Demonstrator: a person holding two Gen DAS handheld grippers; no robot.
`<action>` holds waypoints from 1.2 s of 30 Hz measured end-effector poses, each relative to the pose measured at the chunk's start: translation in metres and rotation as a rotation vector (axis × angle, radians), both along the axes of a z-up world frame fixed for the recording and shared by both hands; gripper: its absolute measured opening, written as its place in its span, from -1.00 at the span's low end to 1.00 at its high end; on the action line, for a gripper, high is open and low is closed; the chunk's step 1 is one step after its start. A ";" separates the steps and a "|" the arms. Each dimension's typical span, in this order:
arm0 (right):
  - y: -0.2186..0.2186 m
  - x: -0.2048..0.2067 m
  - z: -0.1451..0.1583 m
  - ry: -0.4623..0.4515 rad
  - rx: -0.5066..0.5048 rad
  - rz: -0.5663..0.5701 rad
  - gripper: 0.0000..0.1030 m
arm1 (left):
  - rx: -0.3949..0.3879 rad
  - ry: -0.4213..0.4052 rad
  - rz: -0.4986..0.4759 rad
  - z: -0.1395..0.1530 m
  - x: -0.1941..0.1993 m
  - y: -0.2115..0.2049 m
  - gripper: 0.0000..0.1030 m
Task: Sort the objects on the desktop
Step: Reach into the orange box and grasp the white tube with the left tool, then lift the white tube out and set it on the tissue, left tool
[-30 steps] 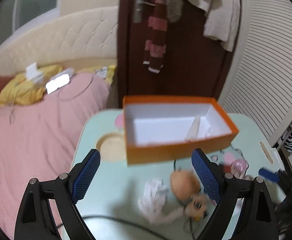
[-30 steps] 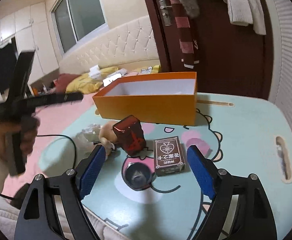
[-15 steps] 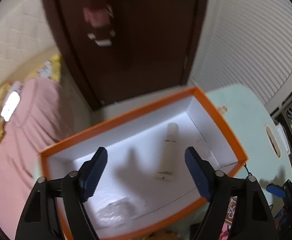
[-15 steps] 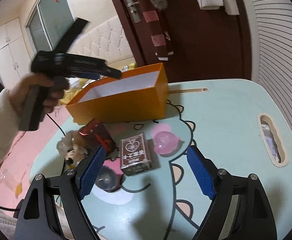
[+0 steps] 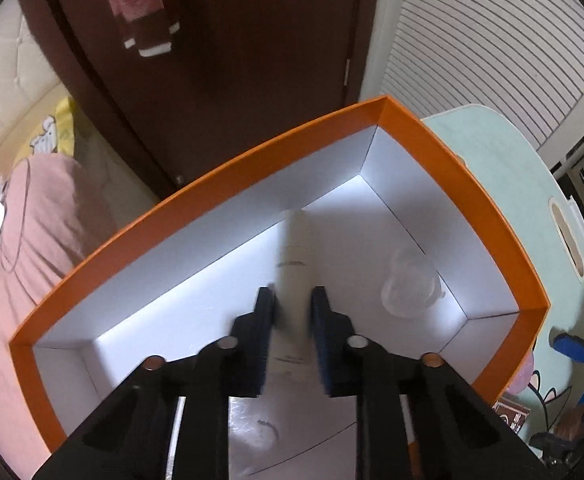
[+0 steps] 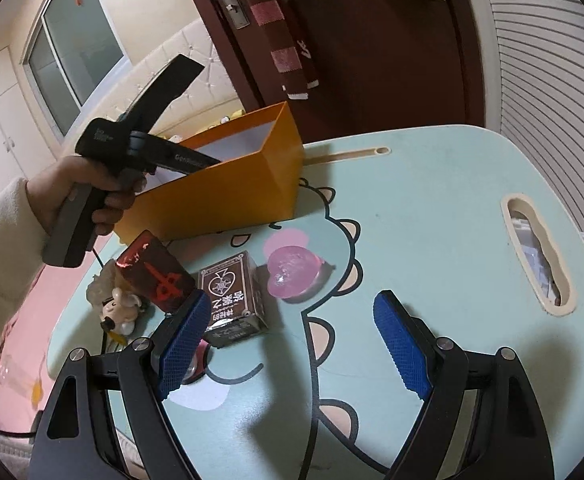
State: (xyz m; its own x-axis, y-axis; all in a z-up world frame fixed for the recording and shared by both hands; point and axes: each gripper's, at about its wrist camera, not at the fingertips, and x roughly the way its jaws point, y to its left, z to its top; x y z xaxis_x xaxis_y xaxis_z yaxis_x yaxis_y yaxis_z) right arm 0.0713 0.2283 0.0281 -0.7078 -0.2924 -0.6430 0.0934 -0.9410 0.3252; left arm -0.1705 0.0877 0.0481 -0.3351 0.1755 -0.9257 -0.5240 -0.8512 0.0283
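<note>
My left gripper (image 5: 292,304) is down inside the orange box (image 5: 443,152), its blue pads closed on a white tube (image 5: 293,256) lying on the box floor. A clear round lid or cup (image 5: 411,286) lies to its right in the box. In the right wrist view the left gripper's body (image 6: 132,148) reaches over the orange box (image 6: 228,196). My right gripper (image 6: 295,336) is open and empty above the table, near a brown card box (image 6: 232,300), a pink heart jelly (image 6: 293,272), a dark red case (image 6: 156,276) and a small doll (image 6: 118,312).
The mint-green cartoon table (image 6: 431,208) has a handle slot (image 6: 535,252) at the right edge. A dark round lid (image 6: 196,364) sits under my right gripper's left finger. A pink bed (image 5: 40,216) lies left; a brown door (image 5: 232,60) stands behind.
My left gripper dropped into the box and closed on the white tube. My right gripper moved right and forward over the table, still open.
</note>
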 end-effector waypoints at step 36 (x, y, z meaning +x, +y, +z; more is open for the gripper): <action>-0.010 0.002 -0.002 -0.030 0.014 0.024 0.63 | 0.254 0.175 0.336 0.034 0.146 -0.127 -0.67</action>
State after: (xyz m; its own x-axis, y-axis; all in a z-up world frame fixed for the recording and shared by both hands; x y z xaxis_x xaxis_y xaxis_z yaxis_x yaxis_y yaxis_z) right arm 0.0735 0.2187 0.0256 -0.6811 -0.3001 -0.6678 0.1068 -0.9431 0.3148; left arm -0.0247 -0.0396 0.0825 -0.5595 0.2446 -0.7919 -0.2233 -0.9646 -0.1402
